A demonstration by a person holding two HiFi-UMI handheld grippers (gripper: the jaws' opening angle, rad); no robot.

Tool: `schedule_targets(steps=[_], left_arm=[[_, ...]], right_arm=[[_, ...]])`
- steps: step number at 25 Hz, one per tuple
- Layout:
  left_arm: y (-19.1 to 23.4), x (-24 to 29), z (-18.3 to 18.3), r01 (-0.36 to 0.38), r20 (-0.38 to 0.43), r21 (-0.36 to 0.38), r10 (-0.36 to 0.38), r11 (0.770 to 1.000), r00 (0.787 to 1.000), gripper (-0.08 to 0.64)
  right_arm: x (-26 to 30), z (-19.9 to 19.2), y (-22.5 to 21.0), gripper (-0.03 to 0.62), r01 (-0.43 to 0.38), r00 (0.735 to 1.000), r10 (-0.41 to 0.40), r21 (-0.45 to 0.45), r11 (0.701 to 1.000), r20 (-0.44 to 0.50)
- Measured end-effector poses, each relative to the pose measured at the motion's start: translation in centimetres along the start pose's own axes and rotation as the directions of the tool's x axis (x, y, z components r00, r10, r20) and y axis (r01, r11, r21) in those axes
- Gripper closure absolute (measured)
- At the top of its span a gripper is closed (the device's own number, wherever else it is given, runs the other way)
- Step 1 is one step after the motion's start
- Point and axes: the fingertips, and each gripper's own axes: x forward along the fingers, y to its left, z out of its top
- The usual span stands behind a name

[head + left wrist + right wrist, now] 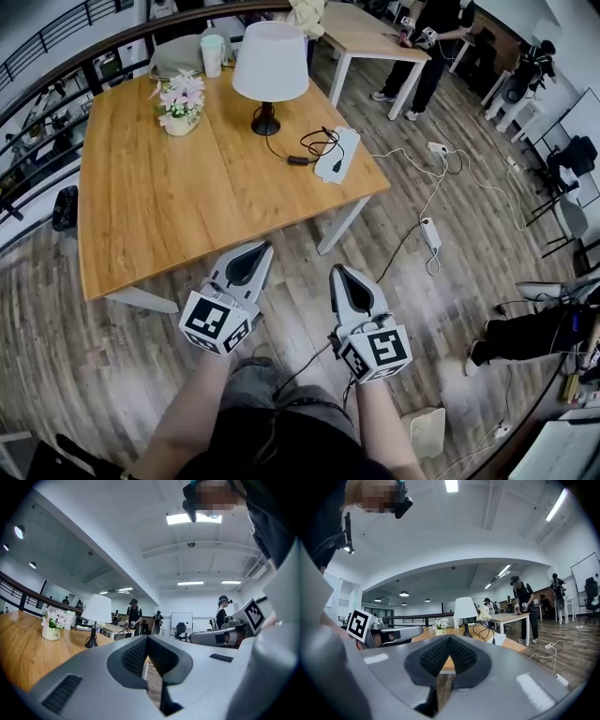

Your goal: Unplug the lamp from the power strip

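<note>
The lamp (pixel 269 62), with a white shade and black base, stands at the far side of the wooden table (pixel 150 197). Its black cable loops to a black plug (pixel 298 160) beside the white power strip (pixel 337 153) near the table's right edge. My left gripper (pixel 256 251) and right gripper (pixel 340 274) hover side by side over the floor, short of the table's near edge, both shut with nothing between the jaws. In the left gripper view the lamp (pixel 96 616) is far ahead on the left. In the right gripper view the lamp (pixel 465 611) and power strip (pixel 499 639) lie ahead.
A pot of pink flowers (pixel 181 103) and a white cup (pixel 213 54) stand on the table's far left. White power strips (pixel 430 231) with cables lie on the floor to the right. A second table (pixel 370 33) with a person (pixel 433 42) at it stands beyond.
</note>
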Motion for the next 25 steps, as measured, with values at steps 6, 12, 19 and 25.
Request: schedule_targets(steps=[6,12,19,25], left_arm=[[2.4,1.4,-0.1,0.029,0.001,-0.024,-0.029,0.999,1.000,0.563],[2.6,2.8,-0.3,0.056,0.001,-0.025,-0.056,0.998,0.998,0.563],[3.7,5.9,-0.8,0.064,-0.004,-0.015,-0.064,0.998,0.998,0.563],[4.9,9.8,-1.5,0.083,-0.040,-0.007,-0.084,0.996,0.996,0.563]], right_arm=[[2.3,0.1,-0.1,0.584,0.033,0.999,-0.033,0.003,0.999,0.002],[3.5,-0.2,-1.2,0.584,0.043,0.999,-0.043,0.017,0.999,0.001],[6.8,-0.4,-3.4,0.584,0.021,1.000,-0.021,0.026,0.999,0.005],[9.5,-1.2,-5.9,0.584,0.002,1.000,-0.002,0.043,0.999,-0.017]])
